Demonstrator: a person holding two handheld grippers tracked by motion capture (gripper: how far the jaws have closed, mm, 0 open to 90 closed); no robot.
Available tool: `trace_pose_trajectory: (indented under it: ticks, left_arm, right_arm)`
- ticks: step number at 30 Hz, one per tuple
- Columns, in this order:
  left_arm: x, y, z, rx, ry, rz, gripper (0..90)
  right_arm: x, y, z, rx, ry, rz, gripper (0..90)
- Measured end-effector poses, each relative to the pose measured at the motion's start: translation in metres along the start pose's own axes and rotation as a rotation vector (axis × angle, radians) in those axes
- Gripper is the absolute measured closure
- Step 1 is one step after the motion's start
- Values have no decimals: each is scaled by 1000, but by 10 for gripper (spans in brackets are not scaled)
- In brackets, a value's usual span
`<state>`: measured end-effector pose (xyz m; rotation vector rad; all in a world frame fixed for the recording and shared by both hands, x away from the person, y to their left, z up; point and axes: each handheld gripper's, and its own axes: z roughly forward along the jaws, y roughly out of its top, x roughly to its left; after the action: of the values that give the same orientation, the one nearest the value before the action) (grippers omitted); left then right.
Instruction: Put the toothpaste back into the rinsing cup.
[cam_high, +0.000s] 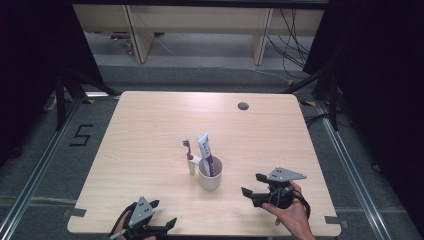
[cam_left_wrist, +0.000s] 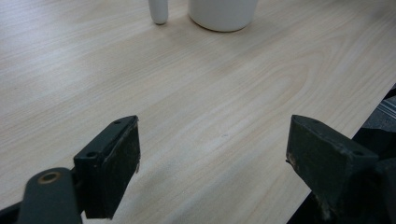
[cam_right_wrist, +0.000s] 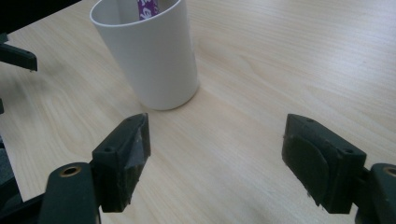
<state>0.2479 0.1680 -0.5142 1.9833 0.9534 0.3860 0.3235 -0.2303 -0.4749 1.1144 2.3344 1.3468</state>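
A white cup stands in the middle of the wooden table, and a white and purple toothpaste tube stands upright in it. A toothbrush with a red and white handle rests its foot on the table and leans against the cup's left side. My right gripper is open to the right of the cup, with the cup just ahead of its empty jaws. My left gripper is open near the front edge. Nothing is between its jaws, and the cup's base and the toothbrush's foot lie far ahead.
A round cable hole sits near the table's far edge. The front edge runs close under both hands. Black posts and cables stand on the floor at both sides, and wooden furniture legs stand beyond the table.
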Motion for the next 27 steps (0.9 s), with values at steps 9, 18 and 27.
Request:
trace_pose_trajectory:
  ticks: [9,18,27]
  left_arm:
    - [0,0,0,-1,-4,8,172]
    - [0,0,1,-4,-5,4,171]
    - [0,0,0,-2,-6,10,172]
  right_arm:
    - [3,-10,-7,28,-18,5,246]
    - [5,-18,-11,24,-10,-15,244]
    - [12,-23,-15,30,-8,-7,203]
